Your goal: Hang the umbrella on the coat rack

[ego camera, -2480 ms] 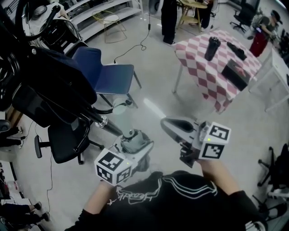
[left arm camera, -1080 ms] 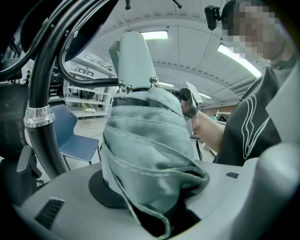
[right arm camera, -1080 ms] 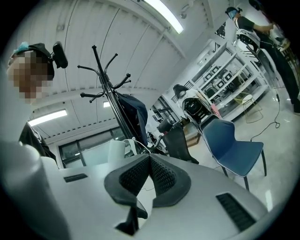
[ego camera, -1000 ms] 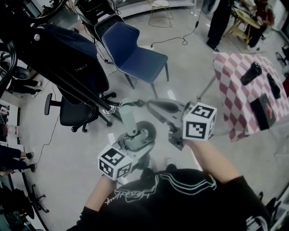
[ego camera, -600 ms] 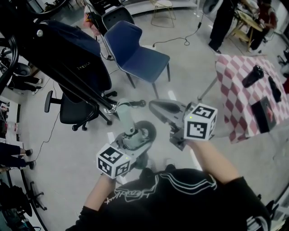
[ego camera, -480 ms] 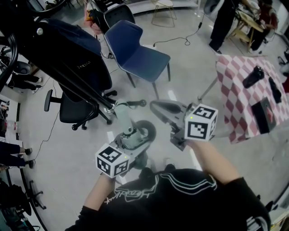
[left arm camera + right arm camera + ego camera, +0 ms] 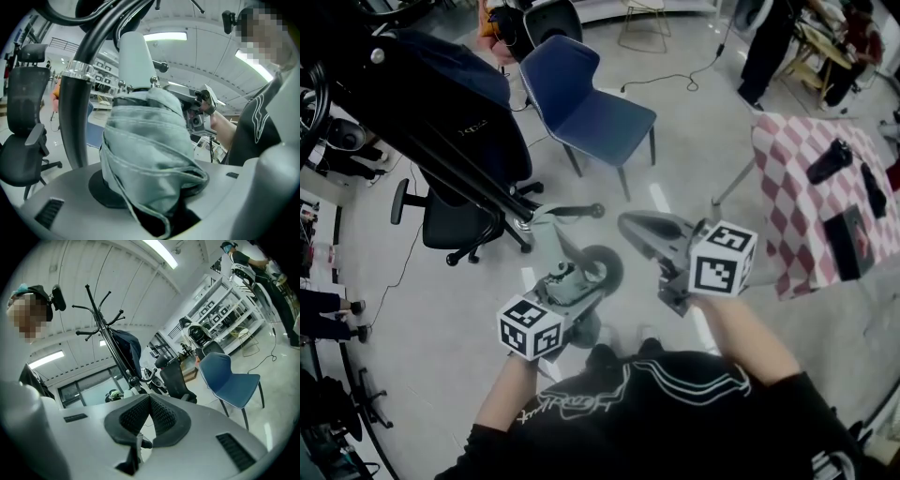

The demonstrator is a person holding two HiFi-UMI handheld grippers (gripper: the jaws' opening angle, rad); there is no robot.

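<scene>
My left gripper [image 7: 579,274] is shut on a folded grey-green umbrella [image 7: 567,278]. The umbrella's pale handle [image 7: 547,228] leans up and left, and a black tip [image 7: 598,210] pokes out to its right. In the left gripper view the umbrella [image 7: 150,145] fills the space between the jaws, and its handle [image 7: 136,56] stands beside the coat rack's black pole [image 7: 75,122]. The coat rack [image 7: 441,159] rises at the upper left and carries a dark jacket [image 7: 455,103]. My right gripper [image 7: 642,228] [image 7: 149,411] is shut on nothing, just right of the umbrella. The rack's hooks [image 7: 98,310] show in the right gripper view.
A blue chair [image 7: 591,103] stands behind the grippers. A black office chair [image 7: 455,230] sits by the rack's foot. At the right stands a red-checked table [image 7: 797,187] with black items on it. A person [image 7: 769,37] stands at the back right.
My left gripper has sunk a little with the umbrella and rolled. The handle now leans left toward the rack's pole. The right gripper has barely moved.
</scene>
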